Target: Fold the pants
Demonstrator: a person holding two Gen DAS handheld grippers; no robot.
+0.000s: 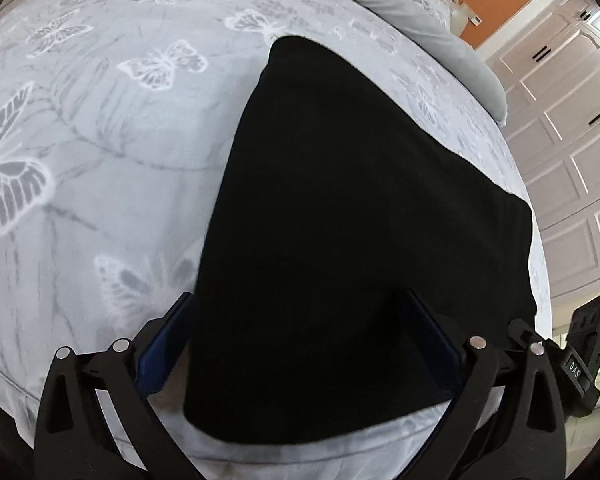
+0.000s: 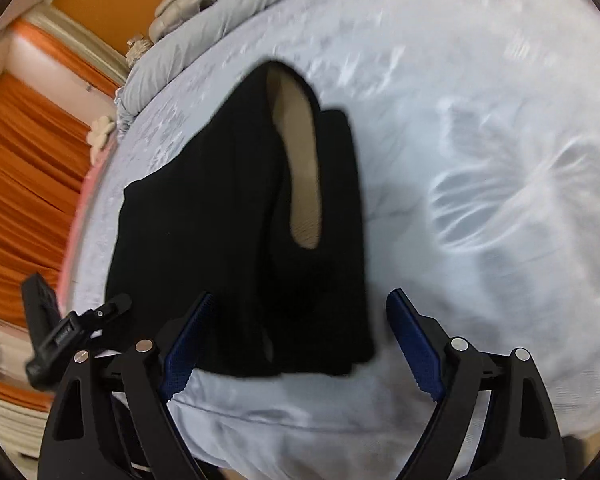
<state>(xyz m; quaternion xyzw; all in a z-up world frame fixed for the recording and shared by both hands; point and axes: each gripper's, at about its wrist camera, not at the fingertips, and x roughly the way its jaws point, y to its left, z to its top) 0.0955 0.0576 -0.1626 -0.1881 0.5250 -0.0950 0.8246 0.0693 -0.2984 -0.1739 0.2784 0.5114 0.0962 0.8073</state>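
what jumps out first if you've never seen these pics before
The black pants dominate, lying folded on a pale butterfly-print bedspread near the bed's edge. In the right wrist view a tan lining shows inside the garment. Orange curtains glow at that view's left.

Folded pants lie on the bed near its front edge. Pillows sit behind them, a wardrobe beside the bed.
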